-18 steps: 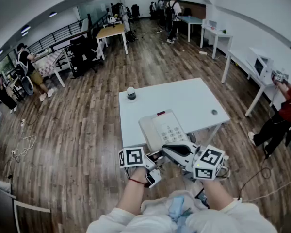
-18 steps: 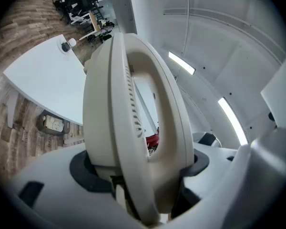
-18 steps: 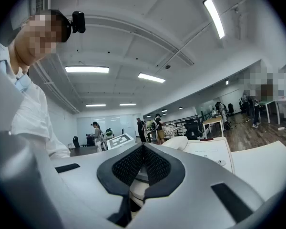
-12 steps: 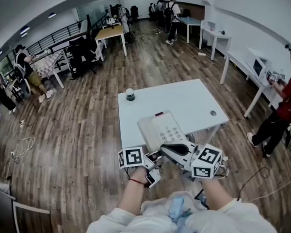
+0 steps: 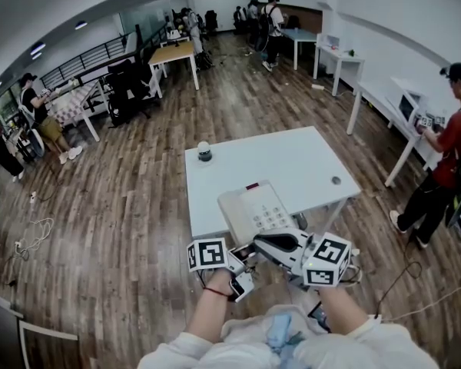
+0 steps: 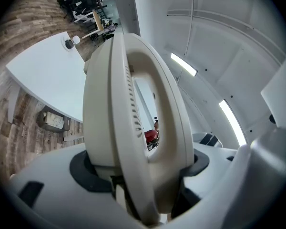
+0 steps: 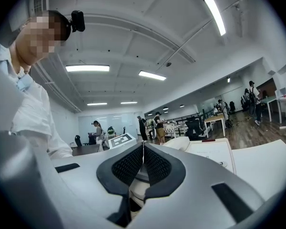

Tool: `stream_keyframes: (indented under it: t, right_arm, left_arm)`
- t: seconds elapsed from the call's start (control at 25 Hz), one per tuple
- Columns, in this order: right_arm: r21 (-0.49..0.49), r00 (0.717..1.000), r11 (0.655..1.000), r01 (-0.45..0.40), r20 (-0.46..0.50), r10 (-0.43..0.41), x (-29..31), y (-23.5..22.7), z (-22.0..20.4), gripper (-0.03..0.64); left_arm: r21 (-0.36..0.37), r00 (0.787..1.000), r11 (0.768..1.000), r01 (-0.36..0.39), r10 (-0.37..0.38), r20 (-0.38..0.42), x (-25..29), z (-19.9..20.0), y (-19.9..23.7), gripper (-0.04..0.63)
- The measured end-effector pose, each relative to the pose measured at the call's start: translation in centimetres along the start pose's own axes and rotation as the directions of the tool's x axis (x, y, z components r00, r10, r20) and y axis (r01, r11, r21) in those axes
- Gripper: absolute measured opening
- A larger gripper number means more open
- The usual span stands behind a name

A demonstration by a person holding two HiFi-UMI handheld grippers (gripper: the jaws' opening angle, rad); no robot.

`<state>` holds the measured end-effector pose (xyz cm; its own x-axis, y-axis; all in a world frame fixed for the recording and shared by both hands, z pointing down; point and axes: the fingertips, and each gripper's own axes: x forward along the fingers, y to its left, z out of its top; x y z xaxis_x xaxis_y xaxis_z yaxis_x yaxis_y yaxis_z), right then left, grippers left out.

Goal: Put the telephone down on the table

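Barely any shift: telephone (image 5: 260,208) still at table (image 5: 292,156) near edge; left gripper (image 6: 143,175) clamps it wide, right gripper (image 7: 143,161) closed, possibly pinching its rim; set-down seemingly unfinished

Head view: high, facing steeply down over the white surface (image 5: 292,160). Left gripper view: hard against the telephone (image 6: 133,128), angled up at the ceiling (image 6: 219,42). Right gripper view: low, level, facing the far room. All share telephone and surface.
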<state>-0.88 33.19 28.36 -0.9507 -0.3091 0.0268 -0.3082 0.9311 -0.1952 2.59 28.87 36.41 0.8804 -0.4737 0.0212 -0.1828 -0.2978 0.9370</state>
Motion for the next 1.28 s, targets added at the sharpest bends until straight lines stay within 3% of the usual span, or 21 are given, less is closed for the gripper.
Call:
stream_keyframes:
  t: [0.68,1.28]
  right_arm:
    - [-0.013,0.999,0.999,0.042,0.015,-0.042,0.9,-0.5,-0.4,0.034]
    - [-0.022,0.993,0.993,0.112,0.022,-0.112,2.0,-2.5,-1.0,0.034]
  left_arm:
    - [-0.012,1.0,1.0,-0.004,0.004,-0.004,-0.5,0.5,0.8,0.371]
    - [-0.036,0.998,0.999,0.015,-0.017,-0.057,0.3,1.6,2.3,0.372]
